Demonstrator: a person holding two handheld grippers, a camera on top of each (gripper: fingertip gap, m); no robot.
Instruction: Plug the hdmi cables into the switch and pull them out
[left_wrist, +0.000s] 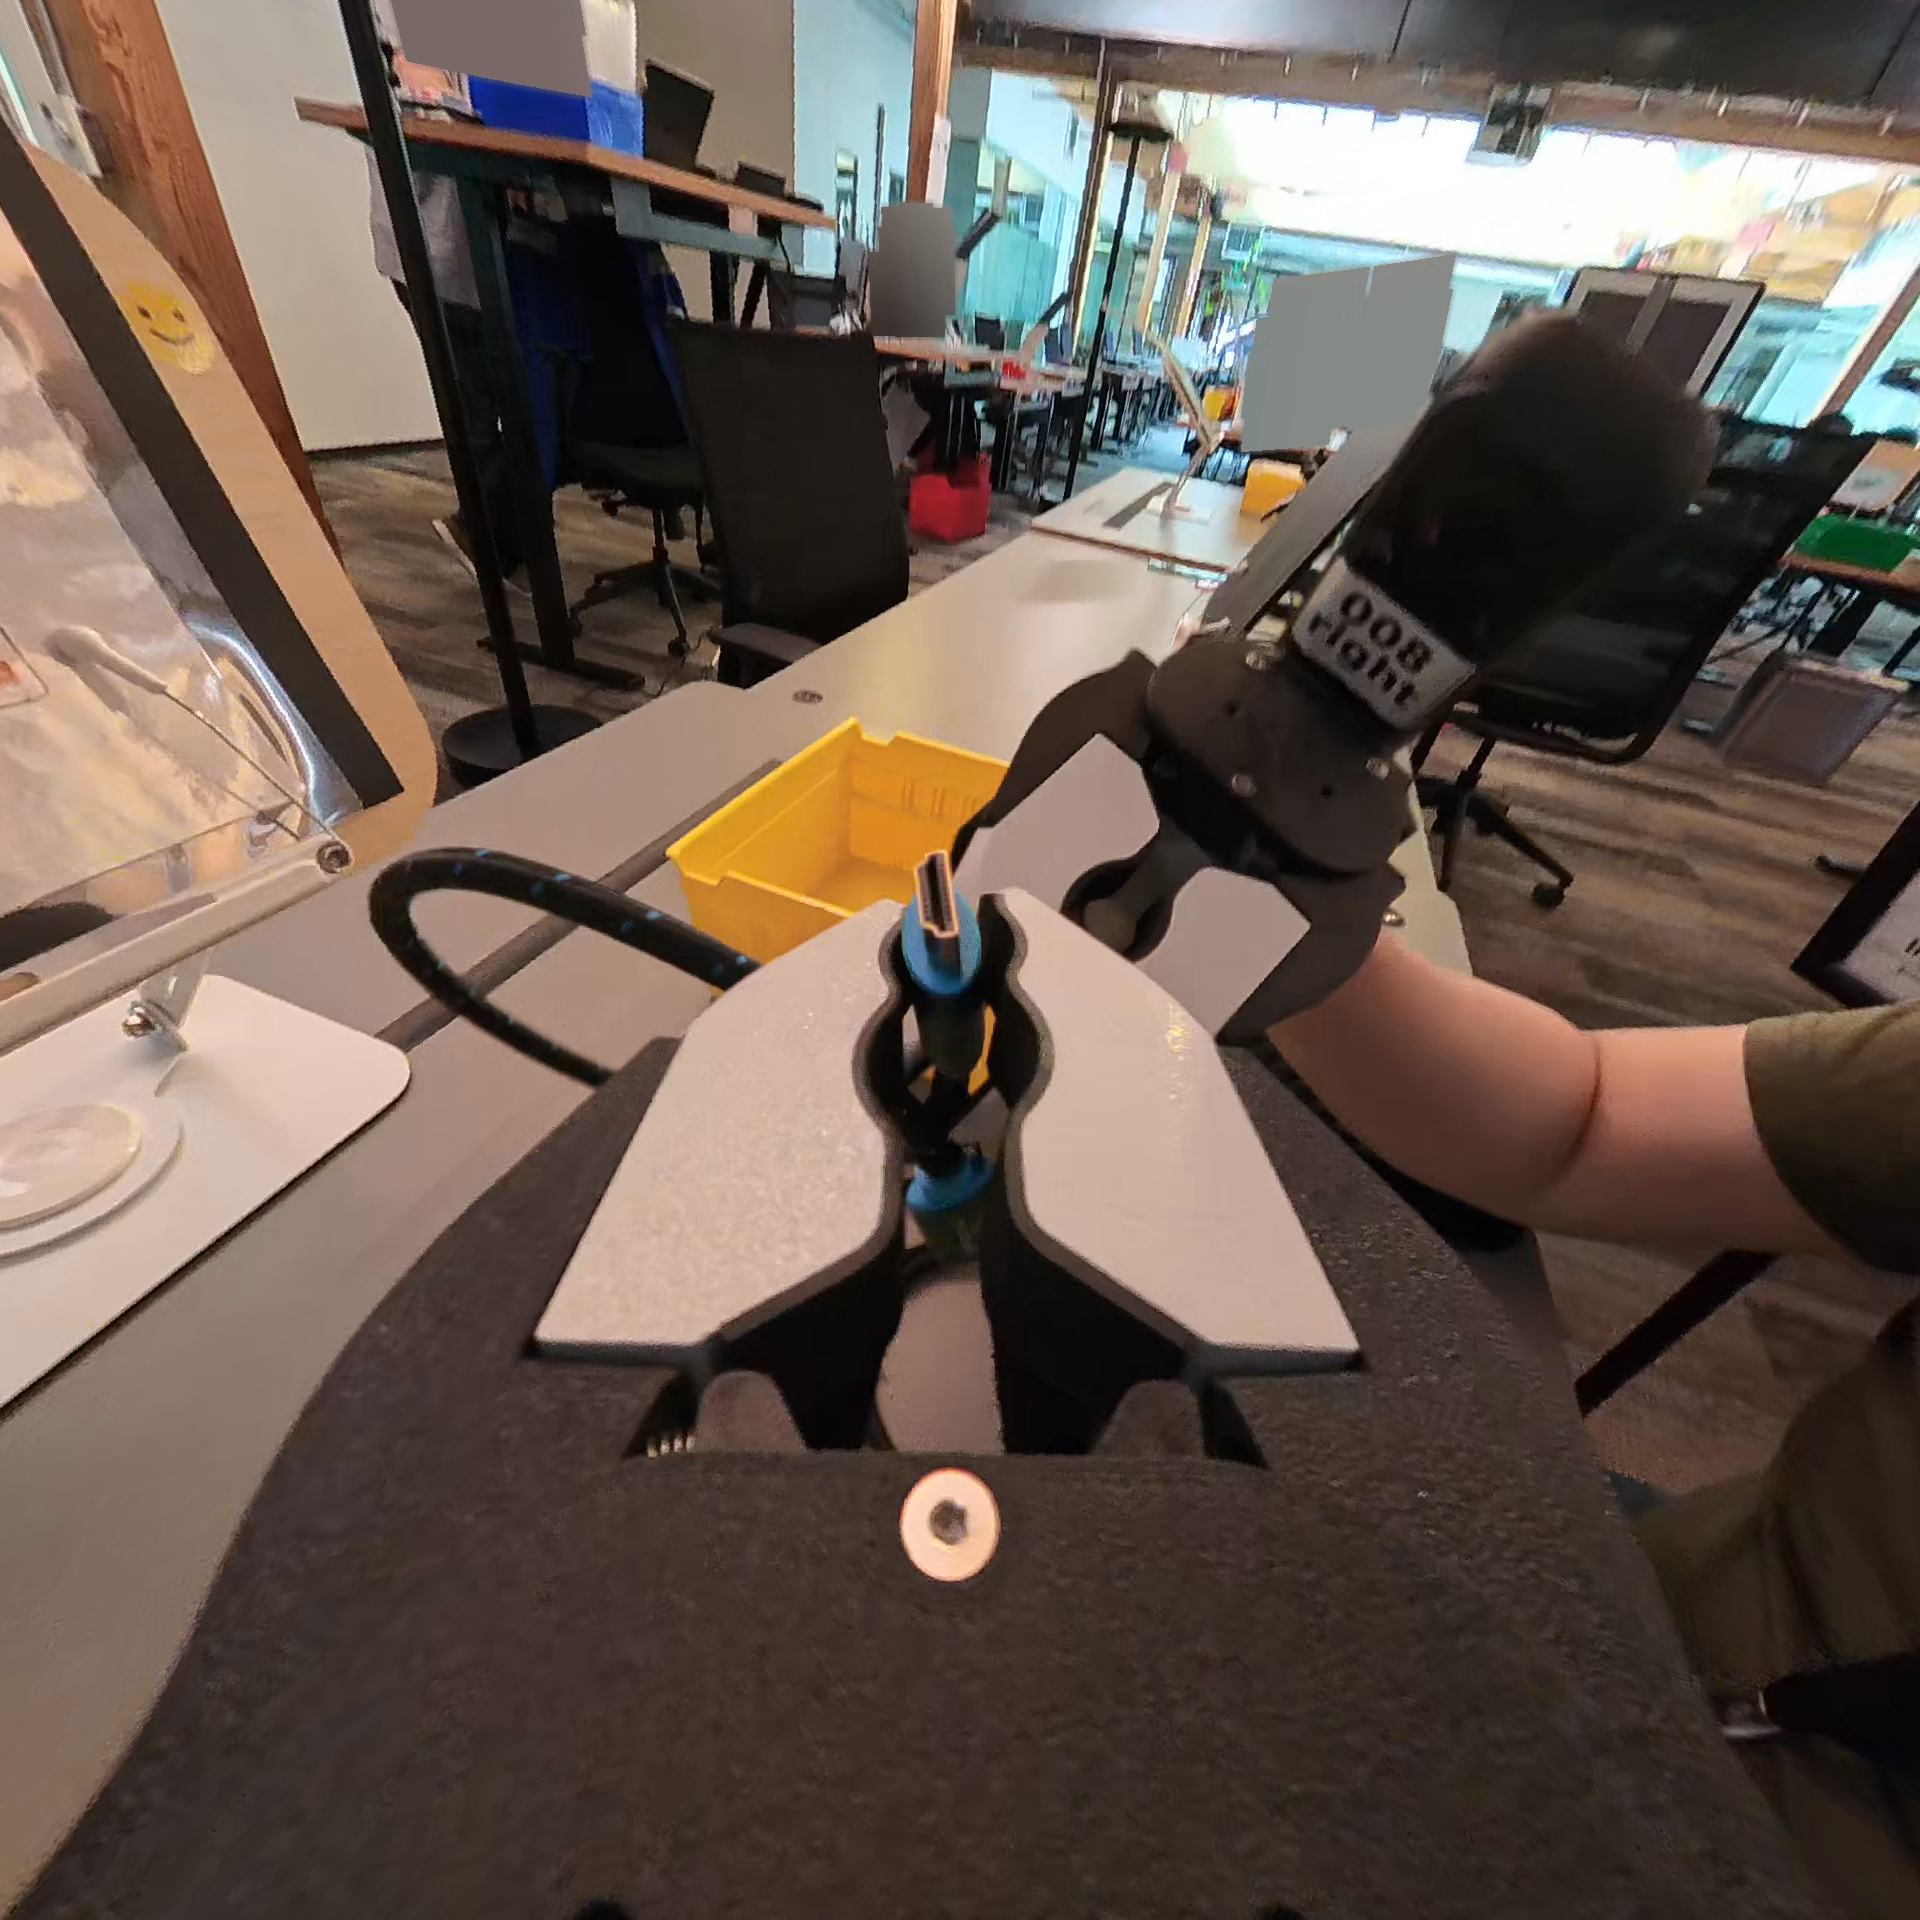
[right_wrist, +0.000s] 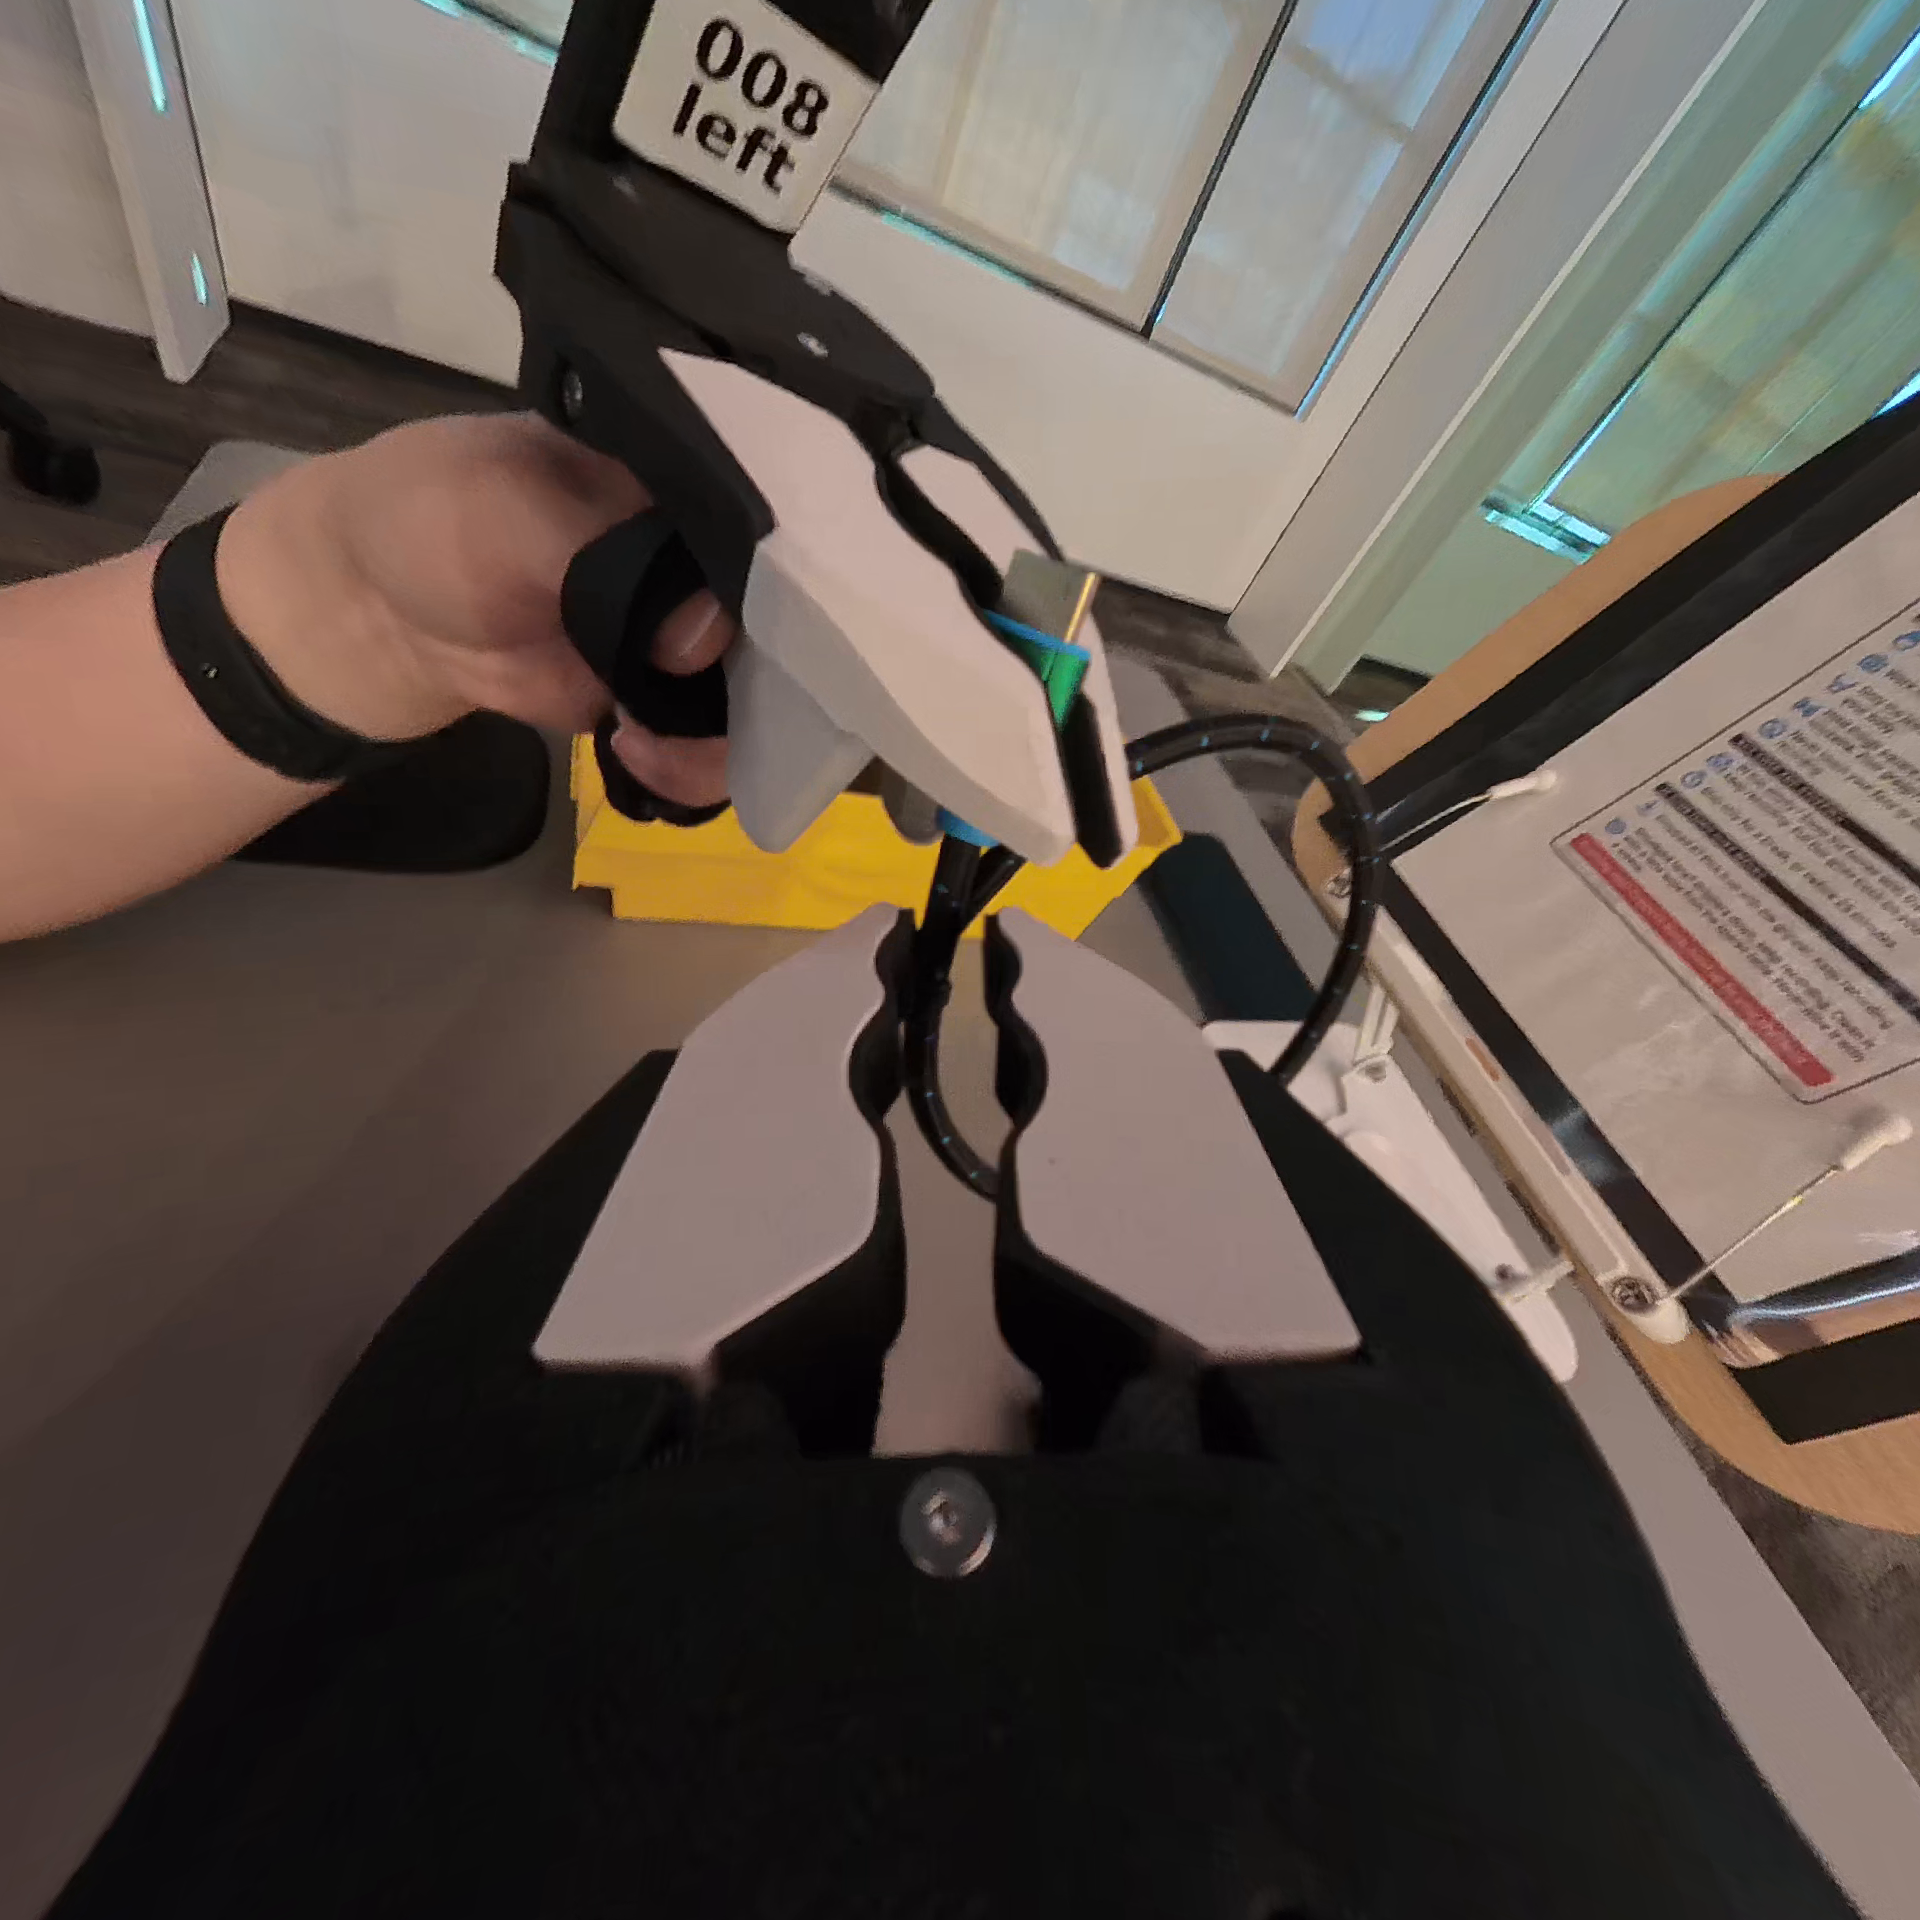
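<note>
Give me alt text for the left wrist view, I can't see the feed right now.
The left gripper is shut on a blue HDMI plug, metal tip up, its black braided cable looping away to the left. Behind it a yellow bin sits on the grey table, and the right gripper hangs open just beyond.

Open-plan office: rows of desks (left_wrist: 582, 156) and swivel chairs (left_wrist: 800, 499).

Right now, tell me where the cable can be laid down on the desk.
Bare grey desk lies left of the yellow bin. It is crowded to the right: the cable loop, the white stand base and the signboard fill that side.
</note>
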